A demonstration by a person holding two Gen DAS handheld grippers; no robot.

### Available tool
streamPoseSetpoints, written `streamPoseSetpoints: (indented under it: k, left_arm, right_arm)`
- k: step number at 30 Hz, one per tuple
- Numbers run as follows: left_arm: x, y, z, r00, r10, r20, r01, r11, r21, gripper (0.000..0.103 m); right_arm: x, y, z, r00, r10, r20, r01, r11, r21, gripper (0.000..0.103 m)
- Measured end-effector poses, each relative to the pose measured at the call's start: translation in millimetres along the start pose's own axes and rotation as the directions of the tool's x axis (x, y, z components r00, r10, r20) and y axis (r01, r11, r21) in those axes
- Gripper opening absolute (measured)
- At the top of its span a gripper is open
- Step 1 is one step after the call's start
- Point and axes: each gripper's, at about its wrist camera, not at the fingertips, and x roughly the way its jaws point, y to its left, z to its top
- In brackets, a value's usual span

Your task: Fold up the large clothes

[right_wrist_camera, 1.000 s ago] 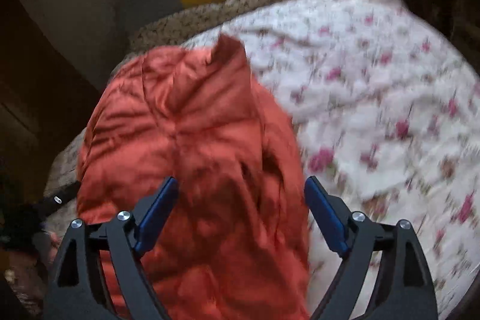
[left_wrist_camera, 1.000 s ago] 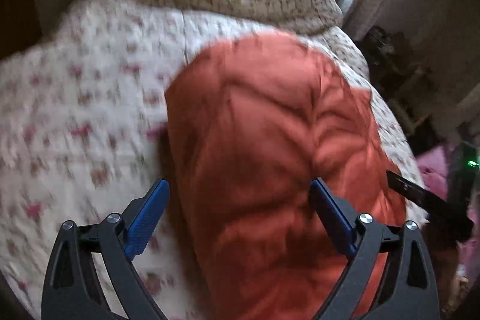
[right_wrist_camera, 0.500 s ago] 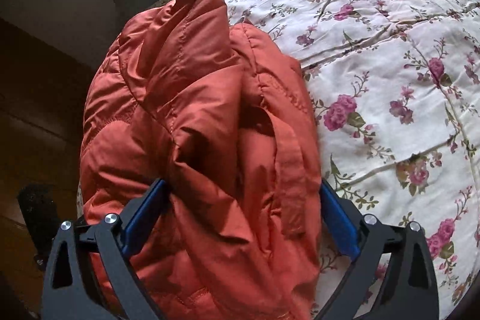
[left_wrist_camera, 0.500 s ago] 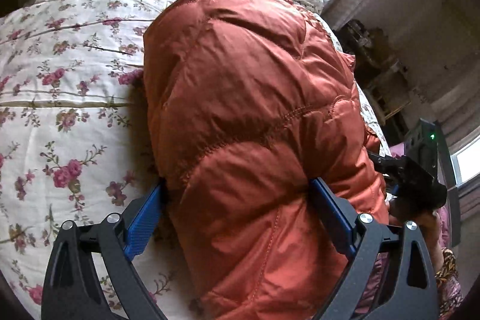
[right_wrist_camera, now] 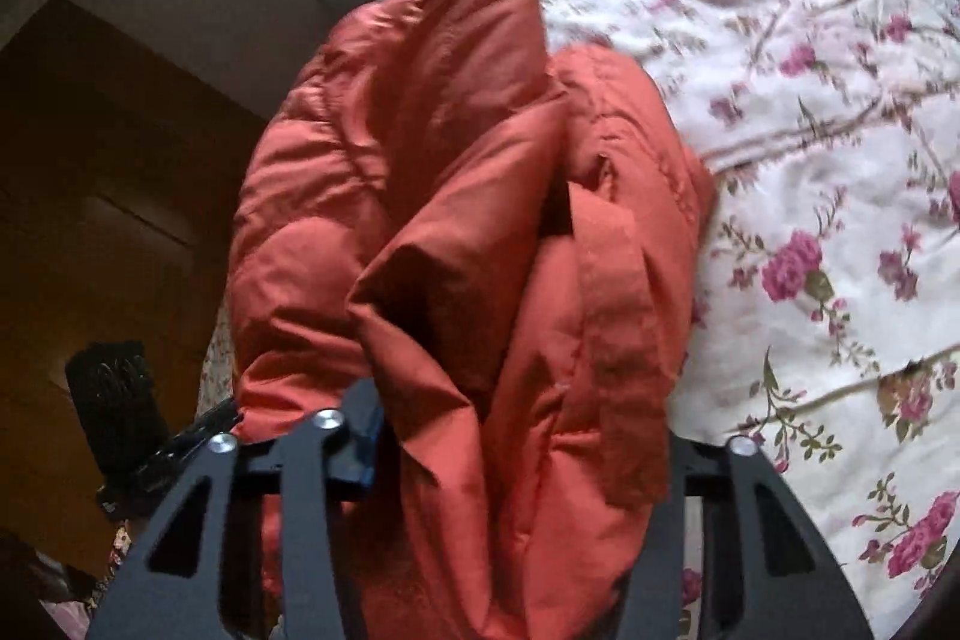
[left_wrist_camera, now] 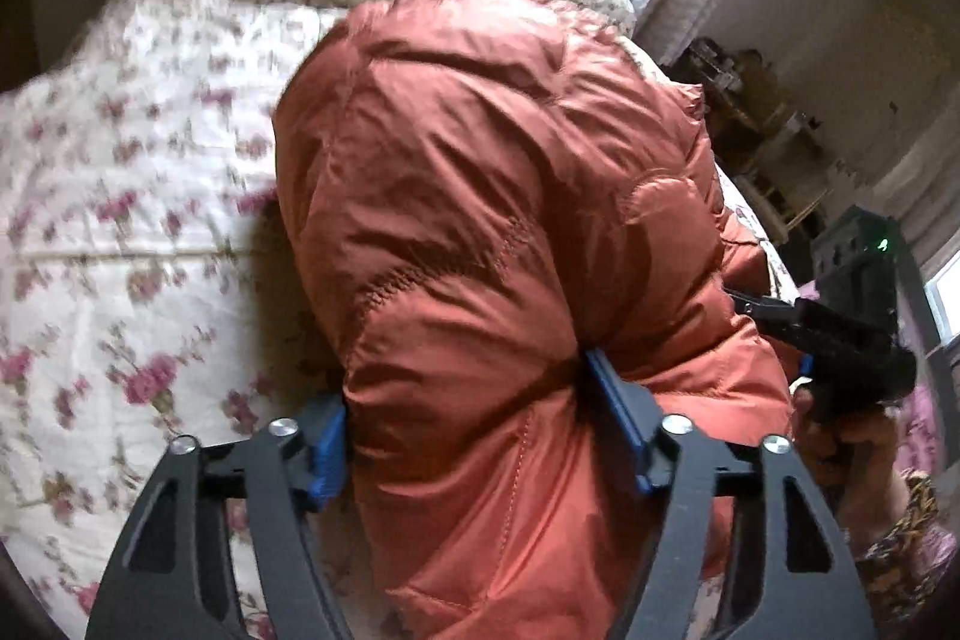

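Since the earlier frames both tongs have just been closing on the orange padded jacket, which bulged between wide-spread jaws then. The left tongs now pinch a thick fold of it, blue pads pressed into the fabric. The right tongs clamp the bunched collar end, one pad hidden under cloth. The jacket lies heaped on the bed's flowered quilt, near its edge.

Both wrist views look steeply down, close over the orange jacket, from its opposite ends.
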Motion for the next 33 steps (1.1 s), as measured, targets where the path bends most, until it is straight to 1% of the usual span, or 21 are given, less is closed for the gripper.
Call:
streamPoseSetpoints:
  k: [3,4,7,9,10,13,16,17,20,24,26,30,33]
  left_arm:
    - [-14.0,-10.1,3.0,0.997,0.040,0.071,-0.044,0.997,0.061,0.054]
    - [-18.6,-12.7,4.2,0.994,0.049,0.094,-0.056,0.995,0.077,0.054]
    - [-35.2,-19.4,9.1,0.980,0.084,0.179,-0.108,0.986,0.129,0.050]
    - [-47.0,-21.8,13.8,0.967,0.097,0.236,-0.135,0.980,0.149,0.047]
    - [-53.9,-20.7,16.2,0.960,0.103,0.261,-0.146,0.977,0.153,0.047]
    - [-69.9,-11.5,19.9,0.945,0.113,0.306,-0.164,0.976,0.147,0.046]
    - [-86.1,0.7,20.1,0.925,0.133,0.355,-0.192,0.972,0.135,0.046]
    - [-92.6,7.9,20.1,0.917,0.146,0.372,-0.206,0.971,0.126,0.046]
    - [-107.3,27.3,20.5,0.896,0.167,0.411,-0.222,0.971,0.088,0.046]
    - [-123.3,68.0,21.3,0.872,0.219,0.438,-0.255,0.967,0.025,0.046]
    - [-125.7,87.9,20.2,0.862,0.243,0.445,-0.272,0.962,0.000,0.046]
    - [-127.9,134.5,15.2,0.838,0.311,0.448,-0.318,0.946,-0.062,0.046]
    - [-129.0,167.8,7.0,0.829,0.357,0.431,-0.341,0.933,-0.116,0.046]
  right_arm:
    - [-6.8,15.2,-4.9,0.999,-0.008,0.042,0.011,0.998,-0.061,0.037]
    - [-7.8,22.4,-7.1,0.998,-0.007,0.055,0.012,0.997,-0.082,0.037]
    - [-10.5,37.3,-12.4,0.996,0.025,0.085,-0.016,0.995,-0.097,0.036]
    - [-11.3,48.2,-14.4,0.993,0.045,0.106,-0.032,0.992,-0.122,0.036]
    - [-10.6,51.4,-17.0,0.992,0.054,0.113,-0.039,0.990,-0.132,0.036]
    - [-6.8,70.4,-19.1,0.986,0.097,0.134,-0.075,0.985,-0.158,0.036]
    - [3.2,94.5,-12.9,0.983,0.118,0.142,-0.088,0.975,-0.202,0.036]
    - [11.4,111.2,-7.3,0.982,0.124,0.143,-0.091,0.972,-0.218,0.036]
    - [32.2,143.6,-5.3,0.979,0.155,0.131,-0.117,0.960,-0.254,0.036]
    - [69.3,183.4,1.1,0.981,0.157,0.116,-0.114,0.943,-0.312,0.036]
    - [94.1,204.5,0.7,0.983,0.152,0.101,-0.109,0.932,-0.345,0.036]
    - [141.5,234.6,-4.4,0.987,0.146,0.068,-0.108,0.913,-0.393,0.036]
    - [176.0,247.0,-12.2,0.990,0.130,0.049,-0.096,0.897,-0.432,0.036]
